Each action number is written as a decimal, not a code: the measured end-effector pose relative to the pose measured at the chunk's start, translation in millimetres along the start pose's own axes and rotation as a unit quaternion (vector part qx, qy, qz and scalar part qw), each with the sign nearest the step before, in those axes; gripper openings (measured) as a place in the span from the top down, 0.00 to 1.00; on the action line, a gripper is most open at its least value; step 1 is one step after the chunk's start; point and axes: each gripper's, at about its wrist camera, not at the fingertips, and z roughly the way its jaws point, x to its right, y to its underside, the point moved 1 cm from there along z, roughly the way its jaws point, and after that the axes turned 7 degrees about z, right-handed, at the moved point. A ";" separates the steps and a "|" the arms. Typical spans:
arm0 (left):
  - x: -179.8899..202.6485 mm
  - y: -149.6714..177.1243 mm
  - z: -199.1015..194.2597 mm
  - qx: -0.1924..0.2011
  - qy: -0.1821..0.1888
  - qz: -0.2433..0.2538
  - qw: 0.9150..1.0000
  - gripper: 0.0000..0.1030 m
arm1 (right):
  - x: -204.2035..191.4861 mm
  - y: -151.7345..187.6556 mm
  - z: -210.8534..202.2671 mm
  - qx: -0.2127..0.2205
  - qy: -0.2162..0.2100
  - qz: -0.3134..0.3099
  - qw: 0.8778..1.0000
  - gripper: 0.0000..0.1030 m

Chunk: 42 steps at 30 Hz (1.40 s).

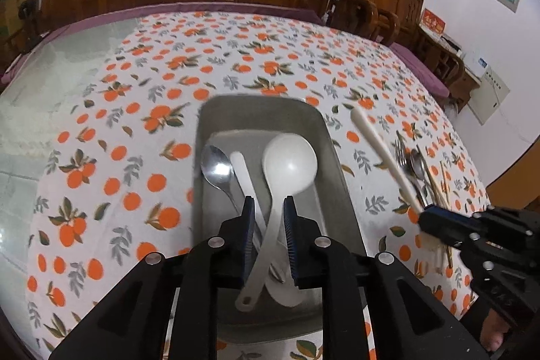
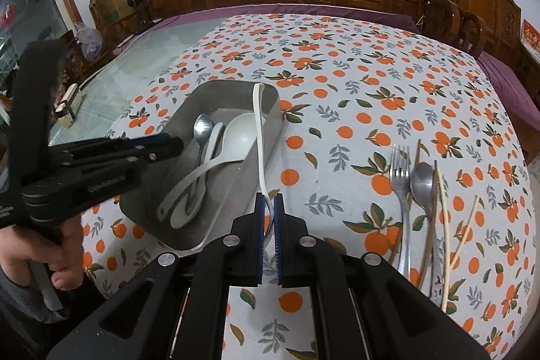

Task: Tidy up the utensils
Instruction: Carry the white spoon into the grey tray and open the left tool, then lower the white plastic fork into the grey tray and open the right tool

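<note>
Right gripper (image 2: 269,225): clamped on a white spoon handle (image 2: 259,137), carried over the steel tray (image 2: 236,184) at 11 o'clock.
Left gripper (image 1: 268,235): jaws parted around the white ladle (image 1: 289,162) handle lying in the tray, not pinching it.
Risk: the thin handle may pivot in the pads and drop on the tray rim, or clip the ladle.
Waiting pile: fork (image 2: 400,177), metal spoon (image 2: 422,181) and chopsticks (image 2: 445,225) on the tabletop (image 2: 337,73) at 3 o'clock.
View difference: only the right wrist shows the pile plainly; the left wrist blurs it.
</note>
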 end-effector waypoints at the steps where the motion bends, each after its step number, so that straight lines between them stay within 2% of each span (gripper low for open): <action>1: -3.1 -1.6 -4.3 0.004 -0.002 -0.002 1.000 0.84 | -2.6 -1.5 1.8 0.000 -0.001 0.000 1.000 0.94; 13: -31.4 -10.9 -38.3 0.041 -0.027 -0.007 0.999 0.84 | -32.8 -19.0 32.1 -0.010 -0.021 0.004 1.000 0.94; 22: -41.6 -11.8 -47.1 0.049 -0.038 -0.008 0.998 0.83 | -48.7 -27.7 58.1 -0.021 -0.028 0.015 0.999 0.94; 29: -43.3 -11.7 -48.3 0.049 -0.038 -0.010 0.998 0.83 | -48.9 -27.9 67.2 -0.026 -0.053 0.027 0.998 0.92; 37: -33.7 -11.9 -47.0 0.050 -0.033 -0.001 0.998 0.82 | -34.2 -25.2 41.0 -0.002 -0.047 0.008 0.999 0.92; 39: -27.7 -12.2 -46.9 0.053 -0.030 0.002 0.998 0.75 | -27.6 -23.8 29.4 0.007 -0.040 -0.001 0.999 0.92; 42: -15.5 -13.2 -46.5 0.059 -0.026 0.009 0.998 0.72 | -10.9 -19.1 7.6 0.023 -0.025 -0.011 0.999 0.92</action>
